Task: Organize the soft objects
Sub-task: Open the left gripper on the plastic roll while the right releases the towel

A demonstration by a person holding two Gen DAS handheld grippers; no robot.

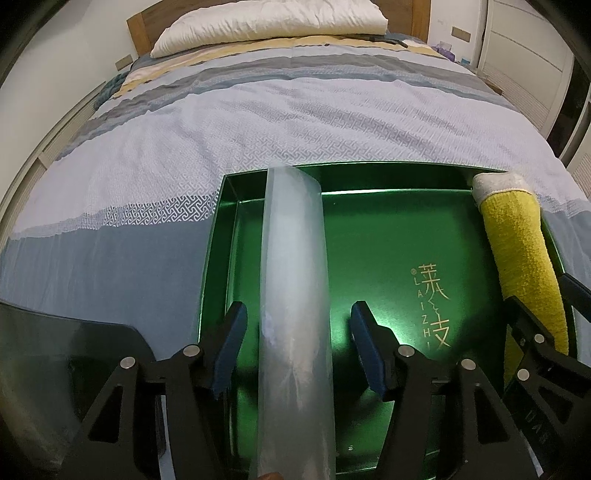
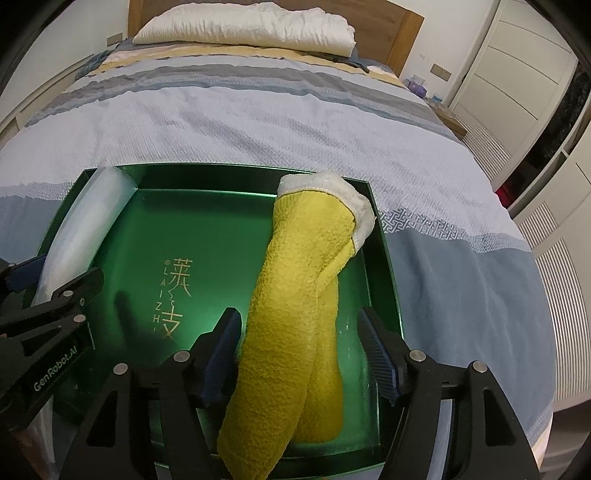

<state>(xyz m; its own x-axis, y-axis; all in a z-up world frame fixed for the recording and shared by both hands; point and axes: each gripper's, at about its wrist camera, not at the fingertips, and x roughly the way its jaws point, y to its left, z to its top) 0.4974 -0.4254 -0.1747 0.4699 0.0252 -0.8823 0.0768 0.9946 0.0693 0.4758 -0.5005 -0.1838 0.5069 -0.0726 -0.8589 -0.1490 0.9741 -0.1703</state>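
Note:
A green tray with gold lettering lies on the bed. A rolled pale translucent sheet lies along the tray's left side, between the fingers of my open left gripper; the pads stand apart from it. A rolled yellow towel with a white end lies along the tray's right side, between the fingers of my open right gripper. The towel also shows in the left wrist view, and the pale roll in the right wrist view.
The bed has a striped blue, grey and white cover, with a white pillow at the wooden headboard. White wardrobe doors stand to the right. A dark object sits at the left of the near edge.

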